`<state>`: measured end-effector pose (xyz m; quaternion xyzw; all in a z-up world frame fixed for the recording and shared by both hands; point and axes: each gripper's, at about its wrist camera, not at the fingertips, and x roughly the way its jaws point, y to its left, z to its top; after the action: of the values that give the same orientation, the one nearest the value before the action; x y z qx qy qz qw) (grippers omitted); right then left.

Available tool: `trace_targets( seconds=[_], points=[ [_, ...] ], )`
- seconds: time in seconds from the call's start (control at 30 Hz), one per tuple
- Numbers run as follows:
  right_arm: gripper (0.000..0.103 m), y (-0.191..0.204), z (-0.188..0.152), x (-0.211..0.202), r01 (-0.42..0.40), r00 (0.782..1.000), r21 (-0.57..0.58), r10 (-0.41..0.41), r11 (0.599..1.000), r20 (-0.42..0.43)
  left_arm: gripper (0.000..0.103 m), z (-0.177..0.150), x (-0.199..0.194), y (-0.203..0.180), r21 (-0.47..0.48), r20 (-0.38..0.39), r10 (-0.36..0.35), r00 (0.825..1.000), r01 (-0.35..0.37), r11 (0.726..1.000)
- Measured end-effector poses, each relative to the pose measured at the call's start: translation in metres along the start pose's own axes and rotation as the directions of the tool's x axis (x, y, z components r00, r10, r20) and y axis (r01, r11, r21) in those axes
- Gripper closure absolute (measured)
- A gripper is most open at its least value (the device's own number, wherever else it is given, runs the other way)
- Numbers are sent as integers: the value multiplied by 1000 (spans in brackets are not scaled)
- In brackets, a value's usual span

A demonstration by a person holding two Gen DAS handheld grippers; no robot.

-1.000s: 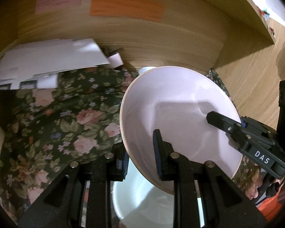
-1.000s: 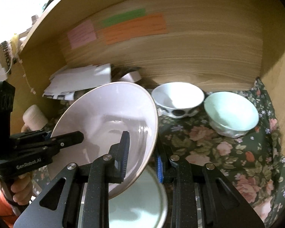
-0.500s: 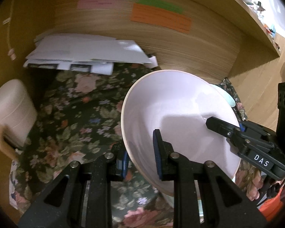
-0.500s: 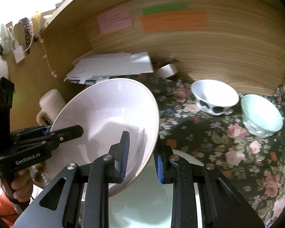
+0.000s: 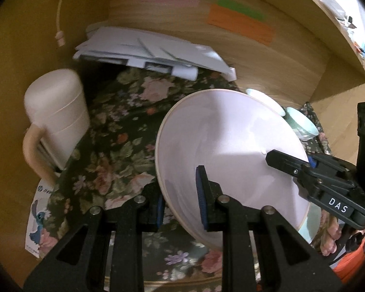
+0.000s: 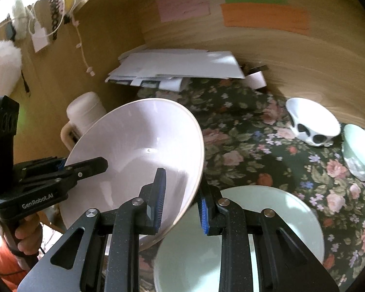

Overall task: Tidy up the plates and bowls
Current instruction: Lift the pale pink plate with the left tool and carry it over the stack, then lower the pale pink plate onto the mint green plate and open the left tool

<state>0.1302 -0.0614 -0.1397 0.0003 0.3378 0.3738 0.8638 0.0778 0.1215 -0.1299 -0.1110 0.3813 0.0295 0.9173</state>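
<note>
A large pale pink bowl [image 5: 226,146] is held tilted above the floral cloth, also in the right wrist view [image 6: 138,146]. My left gripper [image 5: 180,206] is shut on its left rim. My right gripper [image 6: 181,204] is shut on its right rim. A pale green plate [image 6: 267,221] lies on the cloth below the right gripper; its edge shows in the left wrist view [image 5: 309,221]. A white bowl with black spots [image 6: 312,124] and a mint bowl [image 6: 357,150] stand at the back right.
A cream lidded mug [image 5: 53,121] stands at the left by the wooden side wall. A stack of white papers [image 5: 148,53] lies at the back against the wooden wall. A floral plate rim [image 5: 163,275] shows under the left gripper.
Both grippers have carried the pink bowl to the left, off the green plate and towards the mug. The grip on both rims is unchanged.
</note>
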Motion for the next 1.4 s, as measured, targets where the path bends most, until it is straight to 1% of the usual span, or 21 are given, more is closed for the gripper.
trace_targets(
  seconds=[0.2, 0.37, 0.67, 0.9, 1.03, 1.2, 1.23, 1.3, 1.33, 1.37, 1.4],
  points=[
    [81, 9, -1, 19, -31, 998, -12, 30, 999, -48, 80, -4, 1, 17, -21, -21, 28, 999, -29, 999],
    [81, 14, -4, 35, -39, 994, -23, 37, 999, -98, 80, -9, 10, 28, -37, -51, 42, 998, -44, 998],
    [81, 9, -9, 54, -25, 987, -28, 20, 999, -162, 80, -12, 31, 36, -47, -99, 35, 994, -39, 998],
    [81, 5, -11, 66, -22, 976, -17, 18, 1000, -215, 80, -14, 45, 40, -48, -128, 25, 991, -31, 998],
    [79, 5, -12, 69, -25, 974, -22, 19, 999, -225, 80, -14, 47, 38, -30, -129, 29, 991, -33, 999],
    [78, 5, -13, 69, -16, 977, -22, 11, 1000, -214, 80, -13, 43, 37, -14, -111, 47, 993, -49, 999],
    [78, 4, -13, 68, -14, 977, -24, 8, 1000, -211, 79, -12, 41, 37, -15, -106, 51, 993, -53, 999],
    [77, 3, -12, 65, -9, 980, -22, 4, 1000, -200, 70, -11, 36, 38, -22, -91, 59, 994, -61, 998],
    [74, 2, -11, 62, -10, 982, -19, 7, 1000, -188, 61, -10, 33, 39, -25, -78, 67, 995, -69, 997],
    [68, 1, -10, 59, -10, 984, -18, 6, 1000, -178, 55, -9, 28, 40, -26, -55, 77, 995, -79, 997],
    [65, 2, -9, 54, -7, 987, -19, 4, 1000, -161, 53, -8, 24, 40, -23, -35, 87, 996, -88, 996]
  ],
)
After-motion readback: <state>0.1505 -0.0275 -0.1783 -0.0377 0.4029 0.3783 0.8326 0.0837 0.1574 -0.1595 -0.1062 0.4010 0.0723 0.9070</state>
